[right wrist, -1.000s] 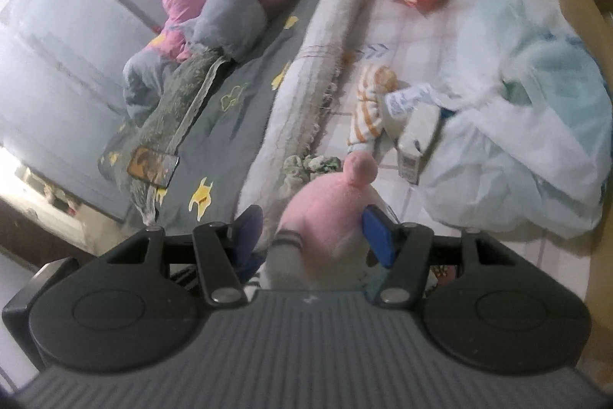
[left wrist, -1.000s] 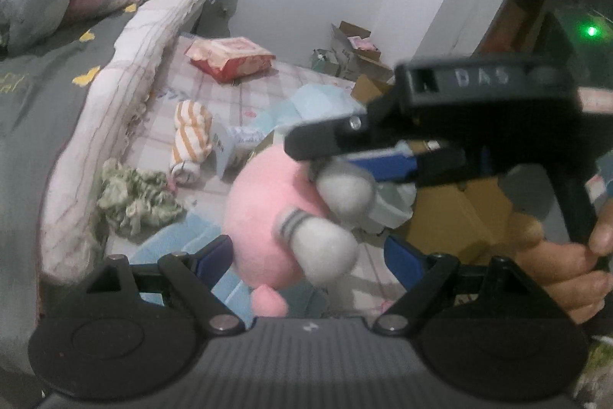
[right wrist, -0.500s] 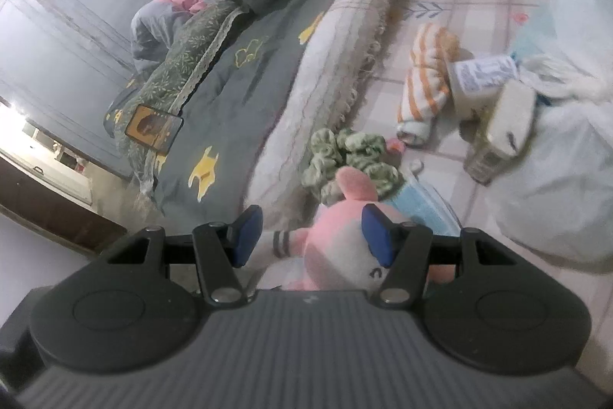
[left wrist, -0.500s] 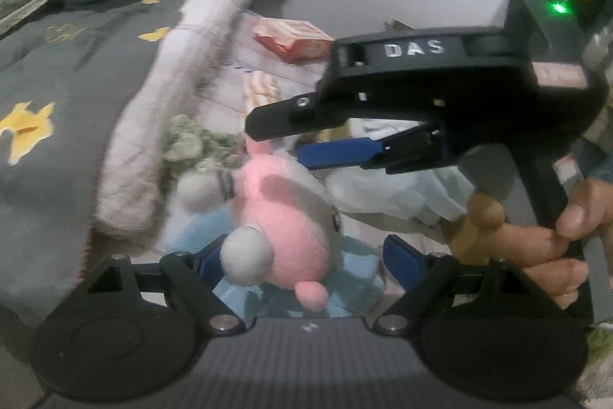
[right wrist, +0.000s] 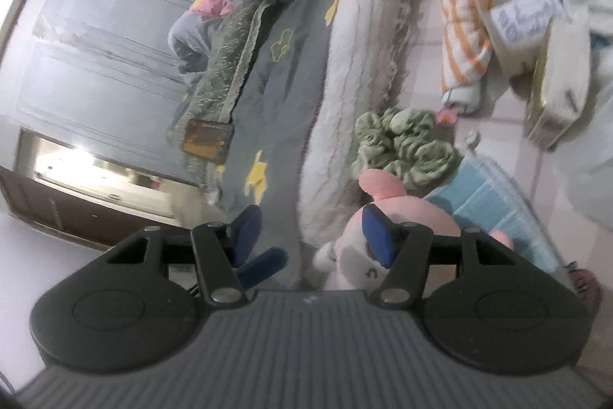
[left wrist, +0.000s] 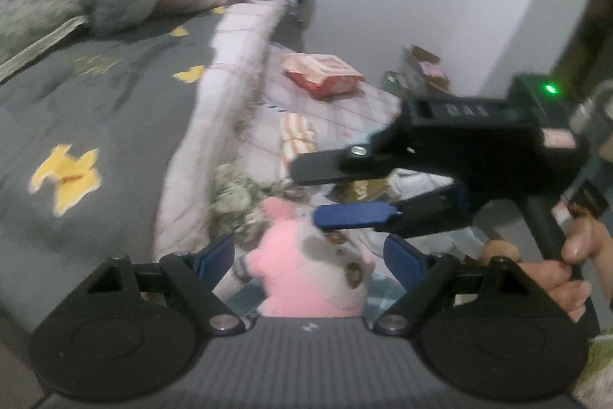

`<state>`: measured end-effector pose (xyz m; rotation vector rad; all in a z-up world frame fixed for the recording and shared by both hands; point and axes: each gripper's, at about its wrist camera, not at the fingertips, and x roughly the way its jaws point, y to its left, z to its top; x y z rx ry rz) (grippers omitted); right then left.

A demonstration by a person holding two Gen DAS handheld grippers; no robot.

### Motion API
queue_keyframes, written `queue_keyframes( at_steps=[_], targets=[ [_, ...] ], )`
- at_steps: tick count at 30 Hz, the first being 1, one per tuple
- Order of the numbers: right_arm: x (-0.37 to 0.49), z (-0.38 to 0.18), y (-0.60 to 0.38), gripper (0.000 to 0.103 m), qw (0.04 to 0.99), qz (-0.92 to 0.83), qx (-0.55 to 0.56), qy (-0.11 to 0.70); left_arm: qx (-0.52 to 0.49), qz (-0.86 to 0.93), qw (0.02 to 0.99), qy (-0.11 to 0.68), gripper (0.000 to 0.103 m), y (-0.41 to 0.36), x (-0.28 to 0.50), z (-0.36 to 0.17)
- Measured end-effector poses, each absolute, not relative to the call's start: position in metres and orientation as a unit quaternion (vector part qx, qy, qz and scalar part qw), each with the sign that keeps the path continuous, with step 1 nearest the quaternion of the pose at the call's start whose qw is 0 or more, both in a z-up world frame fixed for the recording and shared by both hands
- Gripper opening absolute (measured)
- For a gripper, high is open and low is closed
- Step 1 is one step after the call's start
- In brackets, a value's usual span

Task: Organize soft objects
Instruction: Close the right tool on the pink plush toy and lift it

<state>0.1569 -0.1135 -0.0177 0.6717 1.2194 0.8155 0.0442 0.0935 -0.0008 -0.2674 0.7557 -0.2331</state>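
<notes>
The pink plush (left wrist: 306, 278) has dropped to the floor; right gripper (right wrist: 310, 230) and left gripper (left wrist: 308, 255) both spread, empty.

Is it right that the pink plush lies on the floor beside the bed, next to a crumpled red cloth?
Not quite: the crumpled cloth next to the pink plush is green, not red, as the right wrist view shows. The plush does lie on the floor beside the bed.

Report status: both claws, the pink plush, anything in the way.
Left claw open, pink plush between its fingers, not pinched. Right claw open, plush off to one side. Crumpled green cloth close behind plush.
</notes>
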Motion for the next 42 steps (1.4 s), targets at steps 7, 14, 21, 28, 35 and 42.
queue_keyframes(
  at_steps=[7, 14, 21, 28, 35, 42],
  targets=[
    [0.153, -0.009, -0.139, 0.06, 0.718, 0.337, 0.32, 0.518, -0.135, -0.132, 0.9, 0.393, 0.084, 0.089, 0.066, -0.03],
    [0.13, -0.018, -0.173, 0.061, 0.729, 0.291, 0.316, 0.534, -0.121, -0.14, 0.899, 0.396, 0.084, 0.09, 0.055, -0.034],
    [0.12, -0.042, -0.172, 0.061, 0.7, 0.283, 0.324, 0.57, -0.121, -0.146, 0.893, 0.407, 0.084, 0.093, 0.044, -0.033],
    [0.121, -0.049, -0.15, 0.061, 0.702, 0.29, 0.293, 0.581, -0.108, -0.15, 0.895, 0.407, 0.085, 0.085, 0.037, -0.032],
    [0.122, -0.052, -0.149, 0.064, 0.698, 0.296, 0.284, 0.588, -0.06, -0.128, 0.899, 0.414, 0.086, 0.07, 0.038, -0.035],
    [0.118, -0.042, -0.148, 0.065, 0.703, 0.304, 0.287, 0.576, -0.064, -0.125, 0.905, 0.402, 0.085, 0.071, 0.032, -0.023]
  ],
)
